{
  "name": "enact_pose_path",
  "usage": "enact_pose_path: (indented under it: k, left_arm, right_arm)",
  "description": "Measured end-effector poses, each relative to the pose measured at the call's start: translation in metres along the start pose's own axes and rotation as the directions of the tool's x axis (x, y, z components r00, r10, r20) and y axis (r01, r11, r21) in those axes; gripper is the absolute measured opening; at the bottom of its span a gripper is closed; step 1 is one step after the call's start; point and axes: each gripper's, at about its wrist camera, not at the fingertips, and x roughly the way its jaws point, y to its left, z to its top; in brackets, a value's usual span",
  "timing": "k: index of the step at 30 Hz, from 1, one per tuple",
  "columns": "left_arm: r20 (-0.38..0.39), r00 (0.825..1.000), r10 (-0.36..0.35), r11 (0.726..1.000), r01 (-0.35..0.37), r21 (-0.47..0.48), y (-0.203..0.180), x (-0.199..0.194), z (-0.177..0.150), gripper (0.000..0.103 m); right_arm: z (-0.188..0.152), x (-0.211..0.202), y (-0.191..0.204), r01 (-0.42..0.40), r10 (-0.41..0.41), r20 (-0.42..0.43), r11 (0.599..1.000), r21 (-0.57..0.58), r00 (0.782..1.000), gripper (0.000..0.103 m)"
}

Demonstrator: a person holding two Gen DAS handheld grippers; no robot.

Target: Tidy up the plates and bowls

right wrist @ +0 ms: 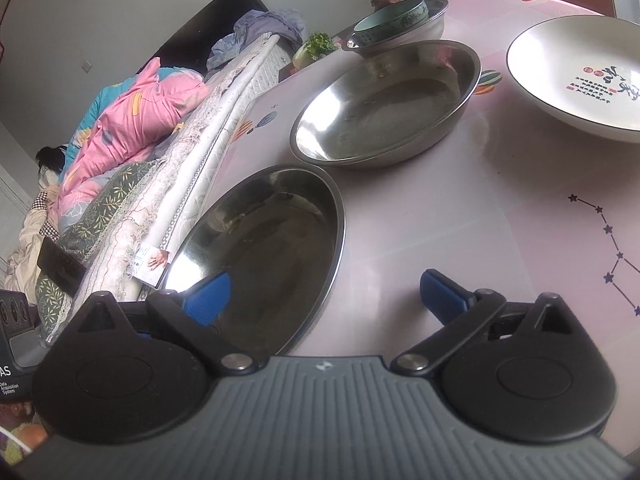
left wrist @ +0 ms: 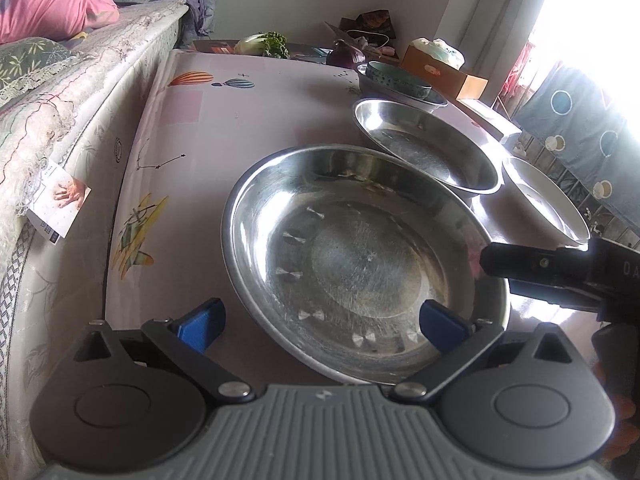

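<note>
Both grippers stand wide open, empty: left gripper (left wrist: 322, 322) straddling the near shallow steel plate's (left wrist: 360, 256) rim, right gripper (right wrist: 326, 300) beside it. Stacking it into the farther steel plate (right wrist: 386, 102) needs a firm rim pinch first.

Daylight blew out the window (left wrist: 592, 12) at upper right; glare streaked the steel plate (left wrist: 360, 260); fisheye bent the edges.
</note>
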Motion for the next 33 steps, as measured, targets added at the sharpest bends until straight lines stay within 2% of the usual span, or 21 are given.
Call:
enact_pose_path:
  k: [4,8,15,22,28,31,33]
  left_arm:
    - [0.016,1.000,-0.005,1.000,0.005,-0.003,0.001,-0.001,-0.002,0.103]
    - [0.040,0.999,-0.022,0.999,0.023,-0.029,0.005,-0.002,-0.004,0.103]
    - [0.026,0.998,-0.054,0.998,0.055,-0.028,0.007,-0.003,-0.003,0.103]
    - [0.051,0.988,-0.145,0.987,0.148,-0.061,0.009,-0.005,-0.008,0.103]
    - [0.046,0.987,-0.155,0.984,0.158,-0.078,0.011,-0.005,-0.005,0.103]
    - [0.059,0.991,-0.119,0.991,0.122,-0.060,0.009,-0.008,-0.004,0.103]
    - [0.064,0.994,-0.094,0.994,0.097,-0.056,0.008,-0.008,-0.003,0.103]
  right_arm:
    - [-0.005,0.000,0.004,0.010,-0.009,0.015,0.999,-0.035,1.000,0.102]
    - [-0.005,-0.003,-0.002,-0.013,0.013,0.026,1.000,-0.011,1.000,0.102]
    - [-0.001,-0.004,-0.011,-0.050,0.049,0.017,0.998,0.037,0.999,0.102]
    - [-0.001,-0.005,-0.016,-0.063,0.061,0.028,0.995,0.075,0.998,0.102]
    - [0.004,-0.004,-0.020,-0.071,0.070,0.010,0.991,0.111,0.998,0.102]
    - [0.006,-0.004,-0.015,-0.025,0.025,0.009,0.997,0.075,1.000,0.100]
    - [0.008,-0.004,-0.011,0.002,-0.003,0.015,0.999,0.034,1.000,0.096]
